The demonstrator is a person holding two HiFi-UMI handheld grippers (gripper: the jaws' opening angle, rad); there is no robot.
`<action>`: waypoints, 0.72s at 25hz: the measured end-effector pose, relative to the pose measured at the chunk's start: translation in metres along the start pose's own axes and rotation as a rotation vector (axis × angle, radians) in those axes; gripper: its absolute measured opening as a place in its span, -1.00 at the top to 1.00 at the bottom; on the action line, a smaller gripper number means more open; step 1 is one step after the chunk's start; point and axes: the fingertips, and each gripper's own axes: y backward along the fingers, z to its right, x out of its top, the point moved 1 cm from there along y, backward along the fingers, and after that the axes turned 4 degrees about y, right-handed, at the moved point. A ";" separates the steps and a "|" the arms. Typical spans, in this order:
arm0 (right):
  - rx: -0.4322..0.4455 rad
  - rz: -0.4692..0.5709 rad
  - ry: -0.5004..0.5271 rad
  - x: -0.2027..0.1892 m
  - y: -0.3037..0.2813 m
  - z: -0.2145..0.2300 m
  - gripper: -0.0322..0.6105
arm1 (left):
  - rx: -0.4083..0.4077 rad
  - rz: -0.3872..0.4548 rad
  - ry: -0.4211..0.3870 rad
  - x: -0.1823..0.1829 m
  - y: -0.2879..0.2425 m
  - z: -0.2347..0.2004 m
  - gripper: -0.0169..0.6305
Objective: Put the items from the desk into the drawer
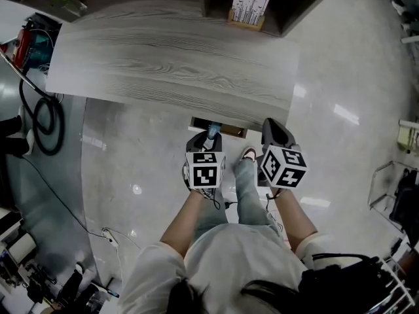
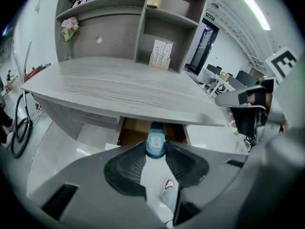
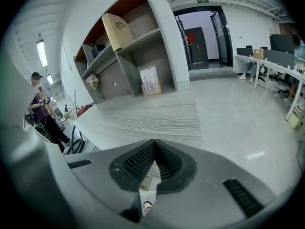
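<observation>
A blue labelled item (image 2: 155,141) is clamped in the left hand-held gripper (image 2: 156,152) at the open drawer (image 2: 129,130). The right hand-held gripper (image 3: 153,147) is closed and empty.

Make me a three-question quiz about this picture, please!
1. Where is the open drawer?
A on the floor
B under the front edge of the desk
C on the shelf

2. What colour is the container in the left gripper?
A red
B blue
C yellow

3. How are the jaws of the right gripper?
A together, empty
B wide apart
C clamped on a flower

Answers:
1 B, it shows just below the desk edge.
2 B, its body is blue.
3 A, the tips meet with nothing between.
</observation>
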 end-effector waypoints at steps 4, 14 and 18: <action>-0.012 0.001 -0.006 -0.001 0.003 0.004 0.90 | -0.008 0.002 -0.001 0.007 0.000 0.003 0.54; -0.033 0.002 -0.010 -0.005 0.007 0.011 0.90 | -0.010 -0.003 -0.008 0.005 -0.011 0.003 0.54; -0.036 -0.001 -0.013 -0.007 0.007 0.012 0.90 | 0.000 0.027 -0.023 0.006 -0.014 0.004 0.53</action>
